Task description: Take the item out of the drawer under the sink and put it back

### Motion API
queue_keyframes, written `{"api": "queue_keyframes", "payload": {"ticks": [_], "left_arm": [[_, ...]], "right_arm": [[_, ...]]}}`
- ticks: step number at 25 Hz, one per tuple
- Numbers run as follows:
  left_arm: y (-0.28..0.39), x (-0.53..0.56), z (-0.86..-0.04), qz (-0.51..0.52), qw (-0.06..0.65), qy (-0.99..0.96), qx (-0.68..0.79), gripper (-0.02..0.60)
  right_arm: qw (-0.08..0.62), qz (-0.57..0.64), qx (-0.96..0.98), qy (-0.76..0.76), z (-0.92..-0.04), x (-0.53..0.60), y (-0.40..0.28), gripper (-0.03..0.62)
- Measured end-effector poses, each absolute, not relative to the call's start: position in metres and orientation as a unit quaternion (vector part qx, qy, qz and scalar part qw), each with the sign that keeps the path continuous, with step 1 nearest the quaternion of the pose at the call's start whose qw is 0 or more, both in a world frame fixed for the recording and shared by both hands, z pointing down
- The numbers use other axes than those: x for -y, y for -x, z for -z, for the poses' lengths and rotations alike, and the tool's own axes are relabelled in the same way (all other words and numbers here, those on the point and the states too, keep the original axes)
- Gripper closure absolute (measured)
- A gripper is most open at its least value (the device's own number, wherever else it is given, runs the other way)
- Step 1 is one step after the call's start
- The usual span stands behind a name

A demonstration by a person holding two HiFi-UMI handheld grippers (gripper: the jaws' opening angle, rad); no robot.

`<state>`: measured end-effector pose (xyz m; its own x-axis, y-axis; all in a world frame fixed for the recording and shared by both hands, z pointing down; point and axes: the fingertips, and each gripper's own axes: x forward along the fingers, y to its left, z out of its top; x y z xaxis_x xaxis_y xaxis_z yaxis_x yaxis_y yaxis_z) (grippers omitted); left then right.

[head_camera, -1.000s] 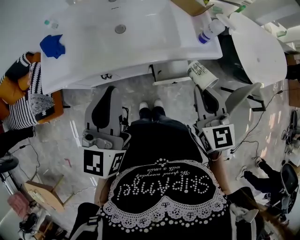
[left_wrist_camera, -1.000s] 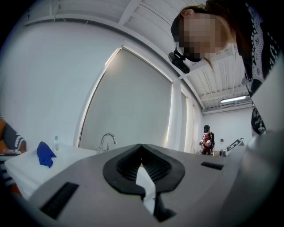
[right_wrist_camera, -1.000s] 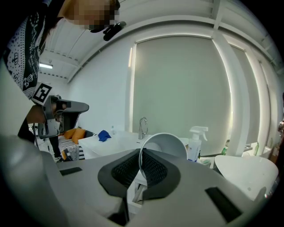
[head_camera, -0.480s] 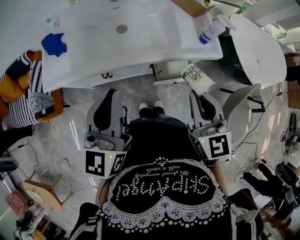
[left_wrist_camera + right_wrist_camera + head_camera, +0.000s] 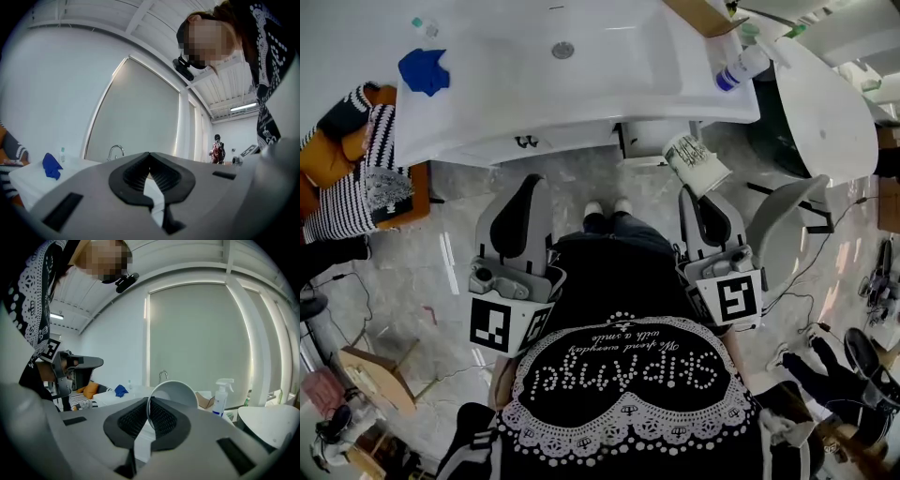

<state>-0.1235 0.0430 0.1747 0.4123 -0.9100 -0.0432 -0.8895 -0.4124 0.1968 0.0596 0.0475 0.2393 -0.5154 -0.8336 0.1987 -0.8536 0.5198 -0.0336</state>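
A white printed paper cup lies on its side in the air in front of the vanity. My right gripper is shut on its rim. In the right gripper view the cup's open mouth faces the camera, and the gripper's pads pinch its wall. My left gripper hangs over the floor to the person's left, shut and empty; in the left gripper view its pads meet with nothing between them. Under the sink a white drawer stands slightly out, just beyond the cup.
A blue cloth, a spray bottle and a cardboard box sit on the counter. An orange chair with striped cushions stands at the left. At the right are a white rounded fixture and a grey chair. Cables trail on the floor.
The right gripper has drawn back a little from the vanity toward the person, carrying the cup. The left gripper has shifted slightly too. Both stay shut.
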Motion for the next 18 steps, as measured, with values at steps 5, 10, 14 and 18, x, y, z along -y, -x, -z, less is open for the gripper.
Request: {"api": "queue_keyframes", "payload": {"ticks": [5, 10, 14, 18], "left_arm": [[0.136, -0.052, -0.182, 0.061, 0.08, -0.841, 0.532, 0.577], [0.14, -0.058, -0.186, 0.058, 0.088, -0.843, 0.527, 0.577], [0.139, -0.056, -0.184, 0.056, 0.083, -0.85, 0.517, 0.577], [0.139, -0.052, -0.185, 0.053, 0.089, -0.852, 0.513, 0.577]], "right_arm": [[0.078, -0.068, 0.873, -0.477, -0.244, -0.056, -0.041, 0.569], [0.081, -0.074, 0.872, -0.477, -0.247, -0.063, -0.034, 0.569], [0.086, -0.072, 0.87, -0.481, -0.247, -0.065, -0.033, 0.569], [0.091, -0.072, 0.867, -0.485, -0.247, -0.067, -0.033, 0.568]]}}
